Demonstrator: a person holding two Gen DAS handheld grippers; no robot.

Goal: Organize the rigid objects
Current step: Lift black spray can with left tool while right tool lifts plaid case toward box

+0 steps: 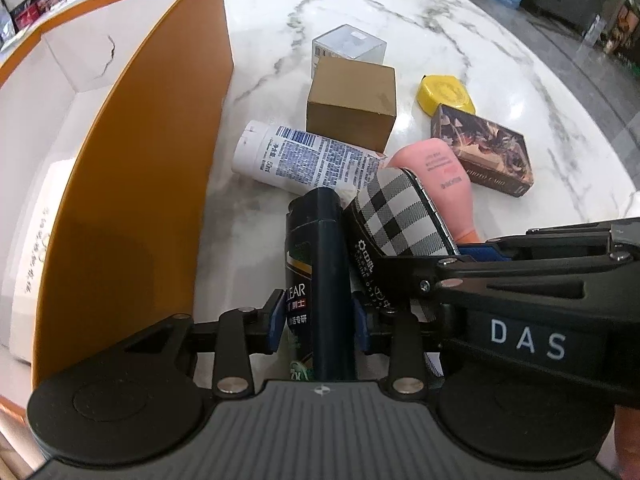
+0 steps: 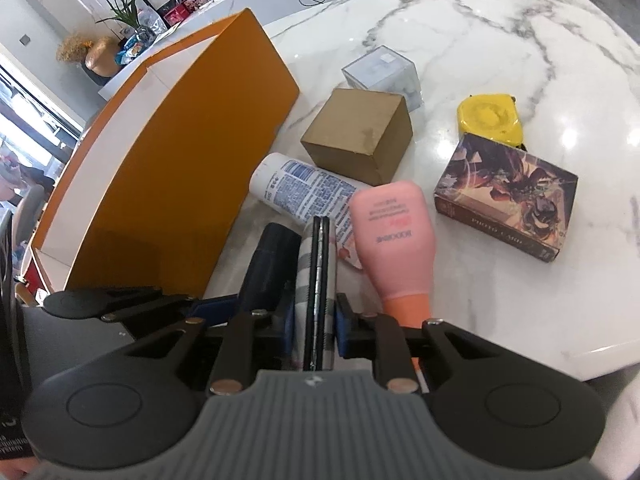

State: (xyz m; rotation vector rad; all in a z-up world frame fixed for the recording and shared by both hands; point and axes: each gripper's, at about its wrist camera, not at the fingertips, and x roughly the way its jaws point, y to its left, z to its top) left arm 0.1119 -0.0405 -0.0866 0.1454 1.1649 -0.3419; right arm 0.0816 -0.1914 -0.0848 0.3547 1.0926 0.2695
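The orange box (image 1: 132, 184) stands open at the table's (image 1: 460, 24) left edge. Near the front edge, the left gripper (image 1: 318, 320) is clamped on a dark shampoo bottle (image 1: 316, 256). Just beside it, the right gripper (image 2: 314, 328) is clamped on a thin plaid case (image 2: 316, 280), held on its edge.

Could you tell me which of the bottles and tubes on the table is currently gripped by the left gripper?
The dark CLEAR shampoo bottle: the left gripper is clamped on it, while the white tube and pink bottle lie free.
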